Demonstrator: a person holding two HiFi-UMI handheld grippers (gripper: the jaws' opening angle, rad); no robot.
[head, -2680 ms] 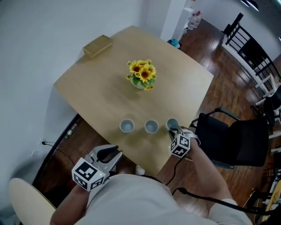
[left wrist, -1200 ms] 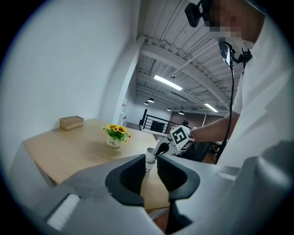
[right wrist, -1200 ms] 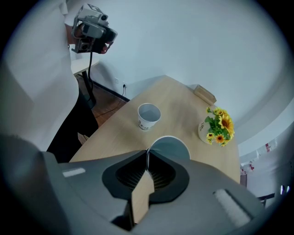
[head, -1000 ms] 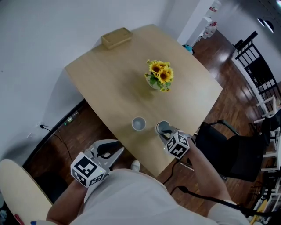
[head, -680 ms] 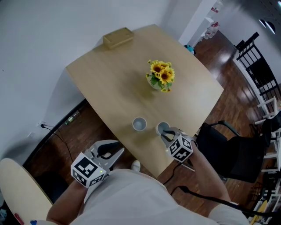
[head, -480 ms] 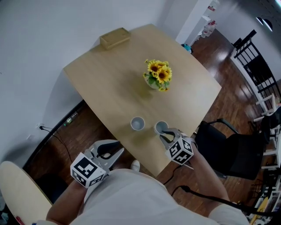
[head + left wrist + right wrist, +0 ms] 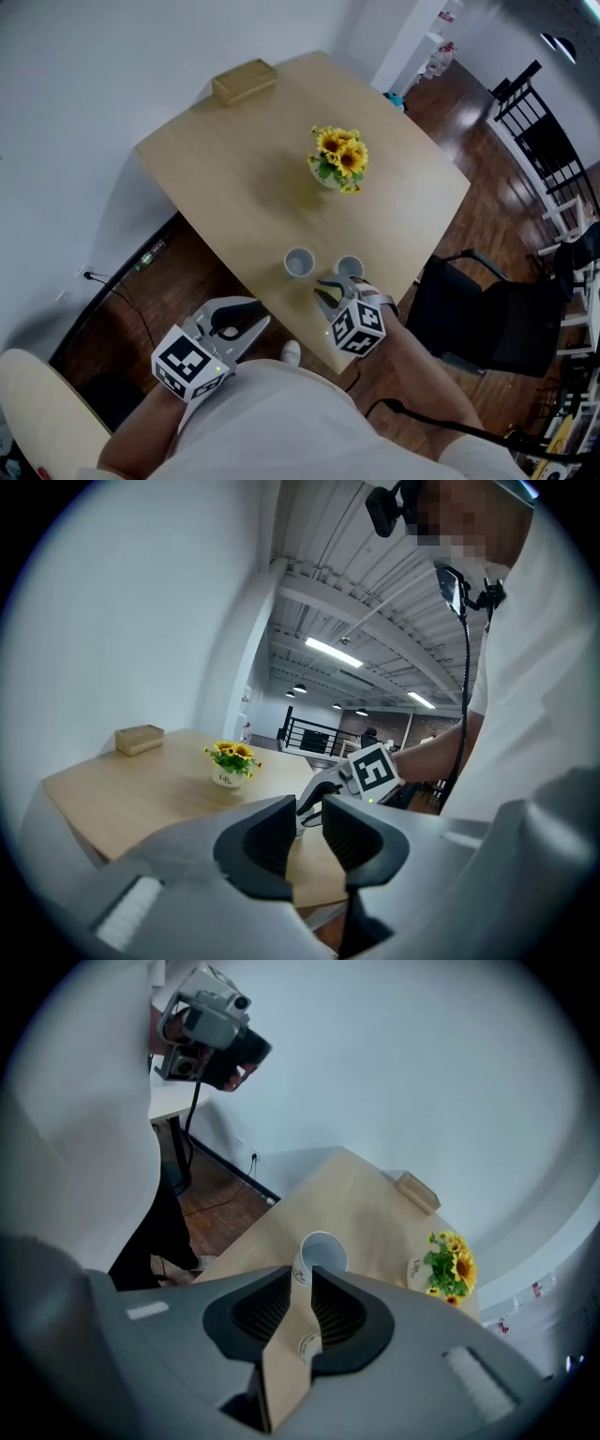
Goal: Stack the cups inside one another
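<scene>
- The fingers of the right gripper (image 7: 330, 287) (image 7: 302, 1277) are standing a narrow slit apart and are clamping nothing. In the right gripper view, the bare wood of the surface (image 7: 234, 178) is showing through the slit.
- Just past those fingertips, the left-hand cup (image 7: 299, 262) (image 7: 321, 1252) is standing upright with its mouth up. It is white, with small print on its wall. It is lying close to the fingertips, but whether they are touching it cannot be told.
- The right-hand cup (image 7: 350, 267) is standing upright just beside the right gripper's outer finger, a little apart from the left-hand cup. From the head view only its rim and part of its inside are showing.
- Both cups are sitting close to the near corner of the surface, and the right gripper is hovering over that corner, pointing in toward the middle.
- The fingers of the left gripper (image 7: 255, 319) (image 7: 309, 808) are also standing a narrow gap apart, with nothing between them. This gripper is hanging off the surface, outside its near-left edge and above the wooden floor (image 7: 141, 309), well apart from both cups.
- A pot of sunflowers (image 7: 337, 161) (image 7: 232, 761) (image 7: 448, 1265) is standing upright around the middle of the surface, somewhat toward the right edge.
- A small tan box (image 7: 244, 81) (image 7: 140, 738) (image 7: 417, 1192) is lying at the far-left corner.
- A black chair (image 7: 483, 314) is standing on the floor just beside the right edge, near the near corner.
</scene>
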